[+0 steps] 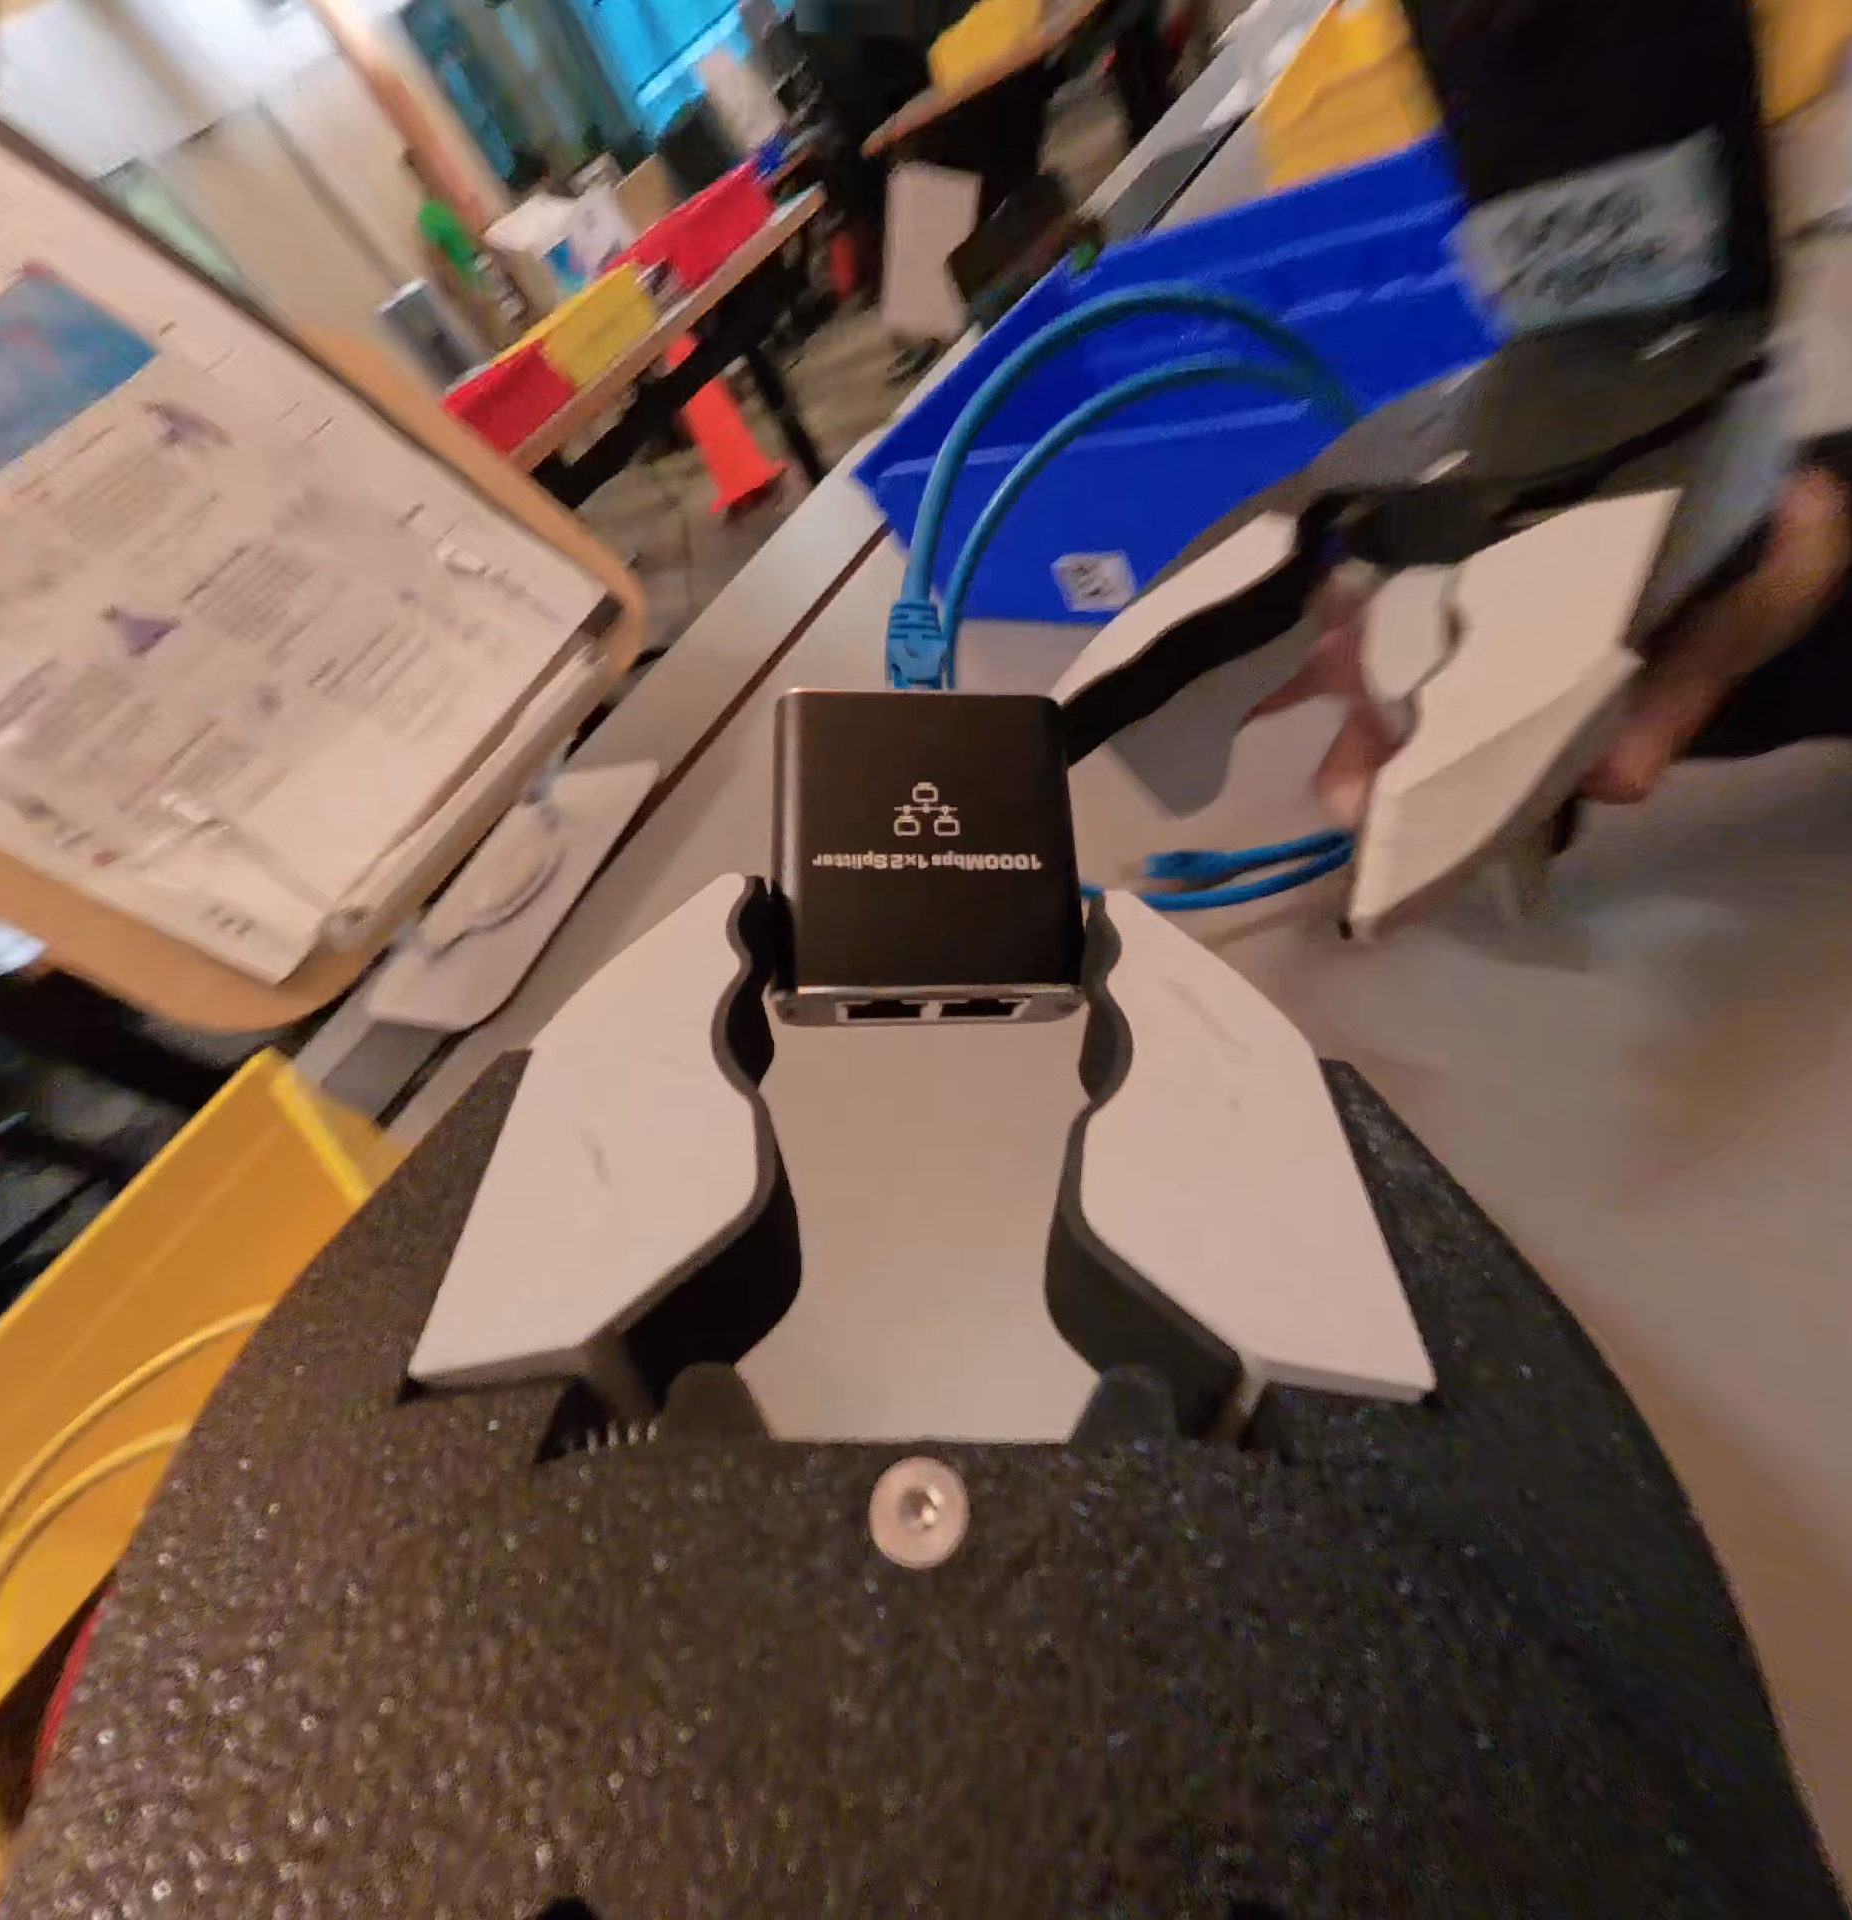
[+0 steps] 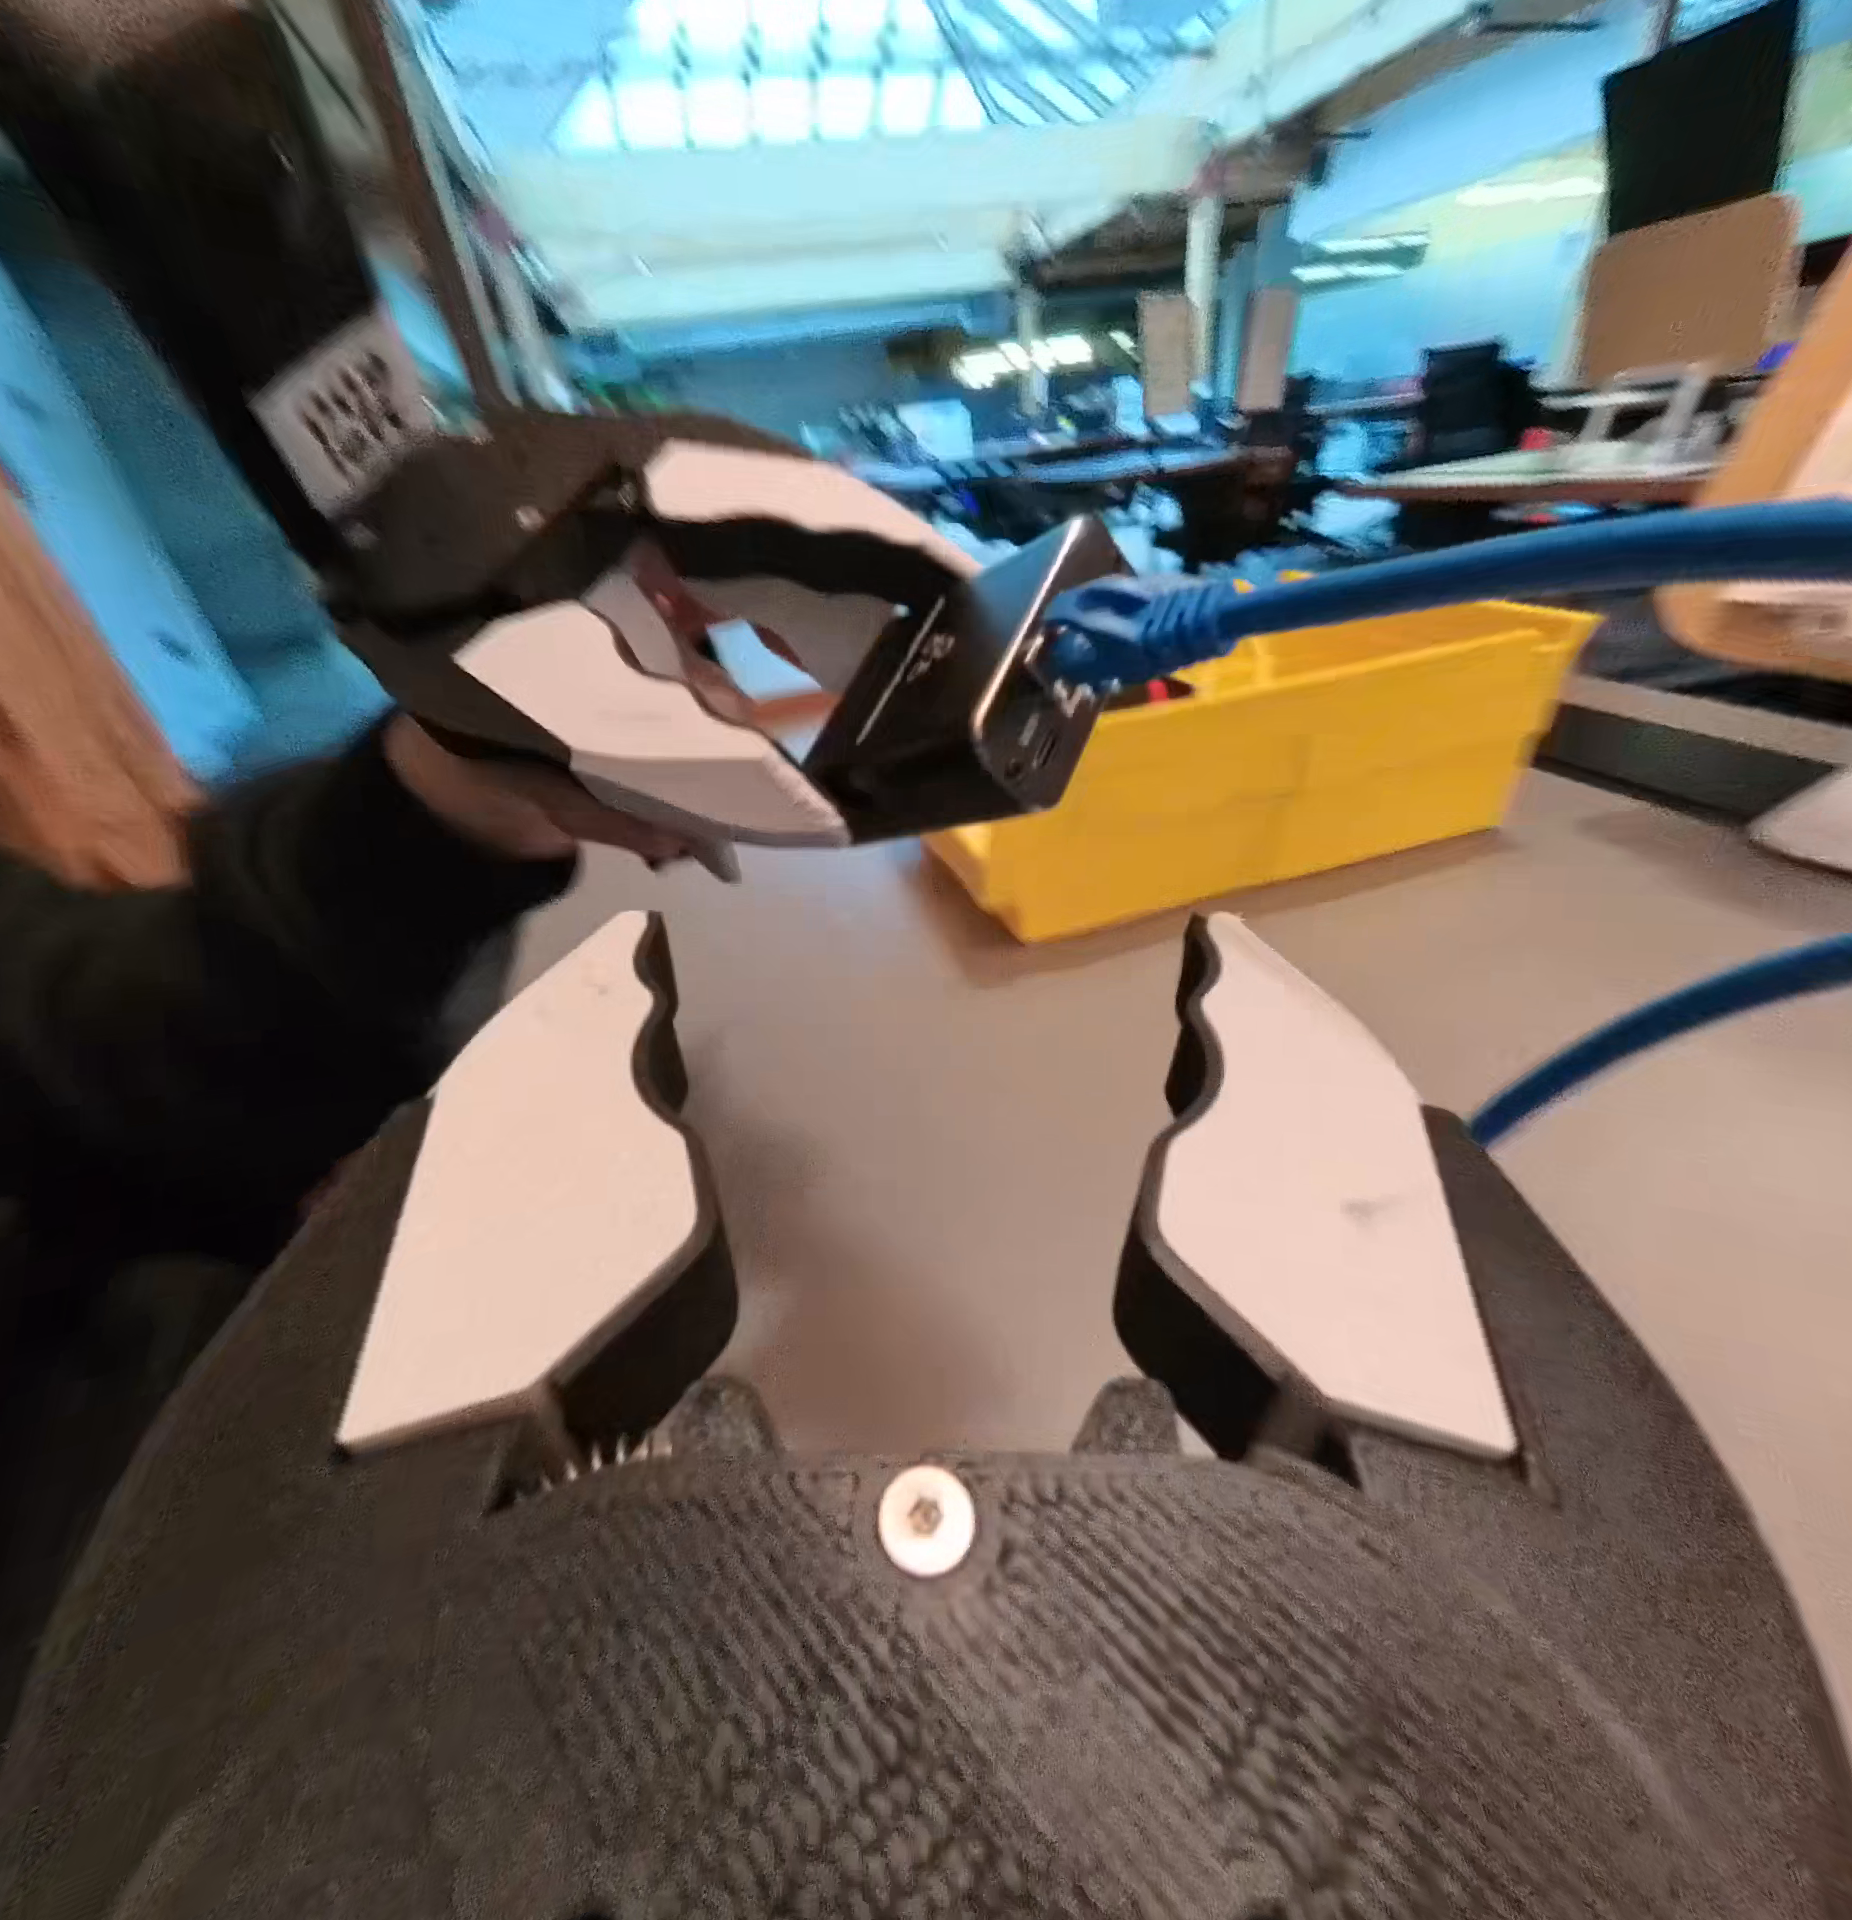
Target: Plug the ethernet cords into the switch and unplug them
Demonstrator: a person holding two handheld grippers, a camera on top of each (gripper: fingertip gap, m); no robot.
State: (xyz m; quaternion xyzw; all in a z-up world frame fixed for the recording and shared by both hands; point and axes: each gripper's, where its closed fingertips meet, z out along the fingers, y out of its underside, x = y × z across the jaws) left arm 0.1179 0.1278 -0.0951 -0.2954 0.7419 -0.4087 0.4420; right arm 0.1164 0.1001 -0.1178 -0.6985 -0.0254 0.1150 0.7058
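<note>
Your left gripper [image 1: 927, 935] is clamped on the small black metal switch box [image 1: 927, 842], its two grey fingers pressing the box's sides near their tips. The box sits lifted off the grey tabletop [image 1: 1524, 1143], with its two empty ports facing back toward your wrist camera. On the far face, a blue ethernet cord [image 1: 917, 644] is plugged in and arcs up and away toward the blue plastic bin [image 1: 1265, 343] behind.

From your right wrist view, the same switch box [image 2: 963, 686] hangs up and to the left, ahead of your right gripper [image 2: 927, 935], whose fingers stand wide apart with nothing between them, only bare tabletop [image 2: 932, 1143] below. The plugged blue cord [image 2: 1161, 623] runs off to the right, above a yellow plastic bin [image 2: 1265, 790].

A second blue cord end [image 1: 1192, 868] lies loose on the table, just beside your right gripper [image 1: 1348, 748] in the left view.
</note>
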